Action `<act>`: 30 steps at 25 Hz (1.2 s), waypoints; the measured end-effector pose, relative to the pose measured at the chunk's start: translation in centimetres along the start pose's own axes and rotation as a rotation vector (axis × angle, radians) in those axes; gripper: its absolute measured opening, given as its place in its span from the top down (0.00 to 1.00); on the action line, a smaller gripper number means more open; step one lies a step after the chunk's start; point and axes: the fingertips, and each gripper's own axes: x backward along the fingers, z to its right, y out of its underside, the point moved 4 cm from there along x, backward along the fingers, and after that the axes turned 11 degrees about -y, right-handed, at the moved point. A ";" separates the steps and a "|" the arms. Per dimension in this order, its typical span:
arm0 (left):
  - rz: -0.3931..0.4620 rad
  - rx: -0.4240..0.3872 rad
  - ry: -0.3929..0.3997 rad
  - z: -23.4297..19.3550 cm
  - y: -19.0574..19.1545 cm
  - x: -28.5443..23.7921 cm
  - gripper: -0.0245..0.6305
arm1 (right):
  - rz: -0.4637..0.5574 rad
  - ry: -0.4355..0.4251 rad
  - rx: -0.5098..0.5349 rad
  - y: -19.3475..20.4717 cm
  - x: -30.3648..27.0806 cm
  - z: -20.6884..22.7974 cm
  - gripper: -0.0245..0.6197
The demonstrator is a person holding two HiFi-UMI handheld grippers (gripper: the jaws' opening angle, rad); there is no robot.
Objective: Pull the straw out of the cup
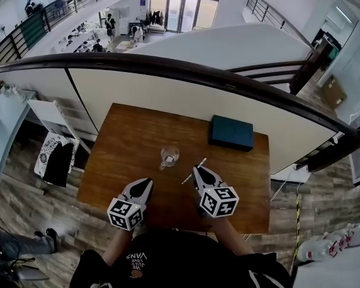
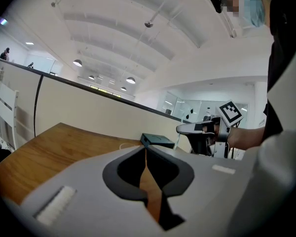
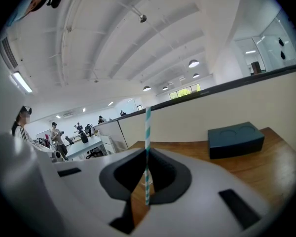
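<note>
A clear glass cup stands upright on the brown table, with no straw in it. The white-and-teal striped straw is out of the cup, pinched between the jaws of my right gripper to the cup's right. In the right gripper view the straw stands upright between the closed pads of the right gripper. My left gripper sits near the front of the table, a little short of the cup and apart from it. Its jaws meet in the left gripper view with nothing between them. The cup is hidden in both gripper views.
A dark teal box lies at the table's far right; it also shows as the box and the box. A dark curved railing and a pale wall run behind the table. A white chair stands left of it.
</note>
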 end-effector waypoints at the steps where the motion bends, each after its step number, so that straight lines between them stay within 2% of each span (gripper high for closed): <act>1: 0.003 0.000 -0.003 0.3 0.0 0.1 0.93 | 0.001 -0.001 -0.002 0.1 0.4 0.0 0.92; 7: 0.035 0.008 -0.047 1.7 0.5 1.2 0.94 | 0.000 -0.005 -0.019 1.2 3.0 0.3 0.92; 30: 0.020 -0.002 -0.060 5.5 3.6 4.1 0.94 | -0.067 0.010 -0.053 6.1 8.6 0.6 0.92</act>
